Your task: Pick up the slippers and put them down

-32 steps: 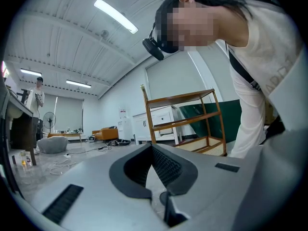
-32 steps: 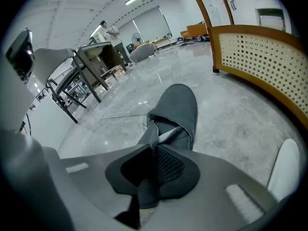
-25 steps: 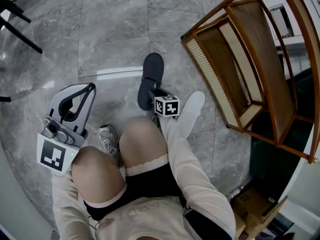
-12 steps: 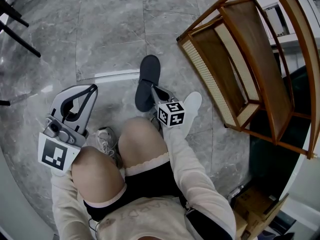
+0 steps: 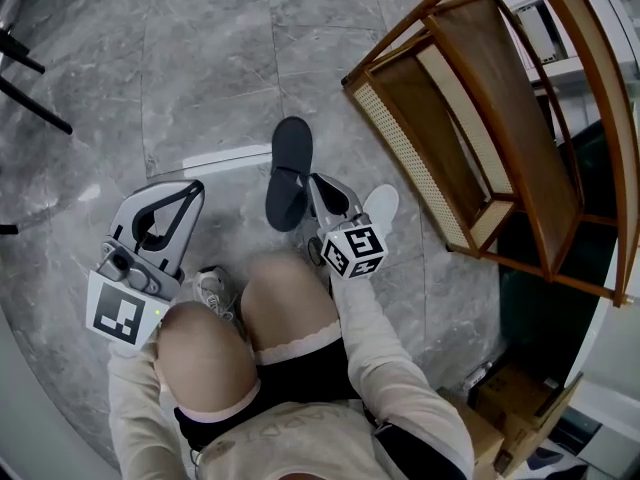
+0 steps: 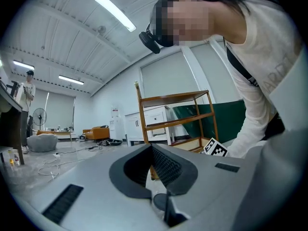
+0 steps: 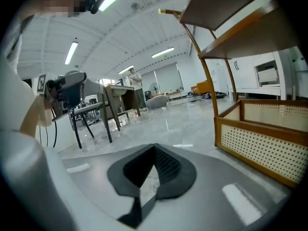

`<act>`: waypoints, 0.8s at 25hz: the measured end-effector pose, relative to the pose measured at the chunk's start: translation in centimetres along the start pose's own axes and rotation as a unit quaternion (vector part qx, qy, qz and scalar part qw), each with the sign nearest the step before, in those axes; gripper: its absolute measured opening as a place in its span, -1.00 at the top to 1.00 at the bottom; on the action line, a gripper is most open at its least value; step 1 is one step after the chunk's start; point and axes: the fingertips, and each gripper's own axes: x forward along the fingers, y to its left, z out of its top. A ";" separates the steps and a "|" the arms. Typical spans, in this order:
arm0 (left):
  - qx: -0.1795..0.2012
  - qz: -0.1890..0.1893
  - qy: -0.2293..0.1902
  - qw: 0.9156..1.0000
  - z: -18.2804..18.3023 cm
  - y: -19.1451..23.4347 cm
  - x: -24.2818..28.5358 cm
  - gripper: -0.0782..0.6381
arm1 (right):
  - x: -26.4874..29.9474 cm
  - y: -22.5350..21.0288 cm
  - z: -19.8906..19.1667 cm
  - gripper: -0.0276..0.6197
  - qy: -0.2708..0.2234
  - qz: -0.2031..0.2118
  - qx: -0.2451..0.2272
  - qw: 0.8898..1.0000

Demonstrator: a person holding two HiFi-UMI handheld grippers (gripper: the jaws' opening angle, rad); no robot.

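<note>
- Since the earlier frame, the right gripper (image 5: 305, 180) has come up toward the camera, bringing 1 dark slipper (image 5: 288, 158) with it.
- Its fingers are pinched shut on the slipper's edge. The slipper hangs over the grey floor (image 5: 200, 68), near a wooden rack (image 5: 470, 118).
- The left gripper (image 5: 185, 190) sits by the person's knee, fingers closed on nothing.
- This looks like the pick-up step. The next move calls for lowering the slipper flat, then opening the fingers.

- One dark slipper (image 5: 290, 173), just left of the right gripper (image 5: 318, 183) jaws.
- Two grippers, counting the left gripper (image 5: 190, 186).
- One wooden shelf (image 5: 470, 98), right of the right jaws.
- Two white shoes: left shoe (image 5: 212, 290), right shoe (image 5: 382, 208).
</note>
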 end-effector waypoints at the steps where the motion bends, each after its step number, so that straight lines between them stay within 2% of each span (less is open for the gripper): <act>1: -0.001 -0.005 0.000 1.000 -0.1 0.1 0.3 0.77 | -0.4 0.0 0.9 0.89 -0.014 -0.007 -0.004 1.000; 6: -0.019 -0.032 0.003 0.999 0.9 0.1 2.1 0.77 | -3.1 0.2 6.0 0.89 -0.069 -0.039 -0.025 0.997; 11: -0.043 -0.060 0.003 0.997 4.0 -0.4 2.8 0.77 | -6.3 1.6 10.6 0.89 -0.073 -0.064 -0.038 0.994; 15: -0.058 -0.072 0.016 0.996 7.8 -0.7 2.8 0.77 | -9.2 3.3 15.3 0.89 -0.081 -0.077 -0.035 0.993; 20: -0.063 -0.085 0.030 0.994 14.6 -1.2 1.7 0.77 | -13.3 6.2 22.7 0.89 -0.089 -0.086 -0.047 0.991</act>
